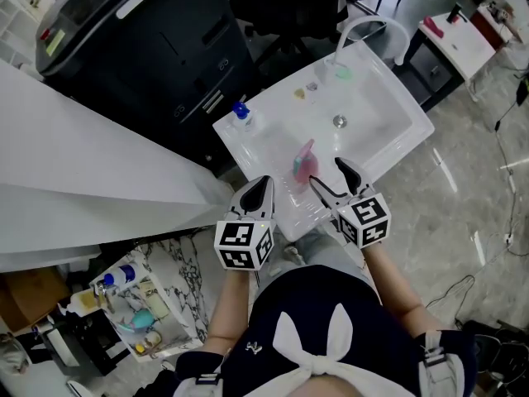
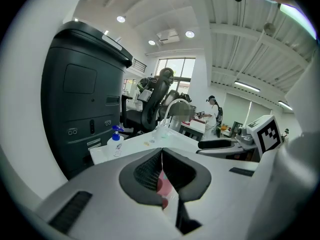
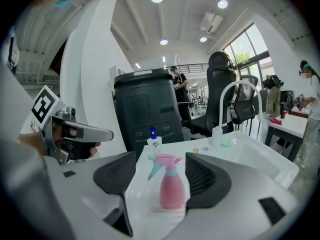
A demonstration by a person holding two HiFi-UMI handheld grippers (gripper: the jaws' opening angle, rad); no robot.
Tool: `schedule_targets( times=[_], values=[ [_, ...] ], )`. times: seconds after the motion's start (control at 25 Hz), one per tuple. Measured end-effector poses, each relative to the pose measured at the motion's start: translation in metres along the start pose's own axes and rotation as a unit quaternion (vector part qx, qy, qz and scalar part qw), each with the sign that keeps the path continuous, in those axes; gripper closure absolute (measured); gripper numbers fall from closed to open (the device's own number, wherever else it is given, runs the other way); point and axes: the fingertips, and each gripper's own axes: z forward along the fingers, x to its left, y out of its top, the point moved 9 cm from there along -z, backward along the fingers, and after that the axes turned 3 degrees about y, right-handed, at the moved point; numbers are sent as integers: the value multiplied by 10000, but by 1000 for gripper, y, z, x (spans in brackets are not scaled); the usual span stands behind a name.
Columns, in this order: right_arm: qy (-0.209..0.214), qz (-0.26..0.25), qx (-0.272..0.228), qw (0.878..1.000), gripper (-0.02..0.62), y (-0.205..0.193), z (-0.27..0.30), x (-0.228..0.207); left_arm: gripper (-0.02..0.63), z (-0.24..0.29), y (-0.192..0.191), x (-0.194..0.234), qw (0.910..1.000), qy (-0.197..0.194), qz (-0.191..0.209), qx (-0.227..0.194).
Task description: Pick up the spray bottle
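A pink spray bottle (image 1: 304,162) with a teal trigger stands on the near rim of the white sink (image 1: 397,106). In the right gripper view the spray bottle (image 3: 171,184) is upright in the gap between the two dark pads, not touched by either. My right gripper (image 1: 328,174) is open, with its tips just right of the bottle. My left gripper (image 1: 263,185) is shut and empty, just left of the bottle at the sink's front edge. In the left gripper view the pads (image 2: 150,171) meet, and a bit of pink shows below them.
A pump bottle with a blue top (image 1: 241,114) stands at the sink's left corner. A curved white faucet (image 1: 364,25) and a green piece (image 1: 343,74) are at the far end. A big black bin (image 1: 140,40) stands behind. A basket of bottles (image 1: 136,304) sits on the floor at left.
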Motion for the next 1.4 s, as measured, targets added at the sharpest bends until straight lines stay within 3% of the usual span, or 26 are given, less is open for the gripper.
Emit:
schedule_targets(
  times=[1.4],
  values=[
    [417,-243,939,9944,305,-30,65,-39,579,27,5,13,9983,500,-203,239]
  ],
)
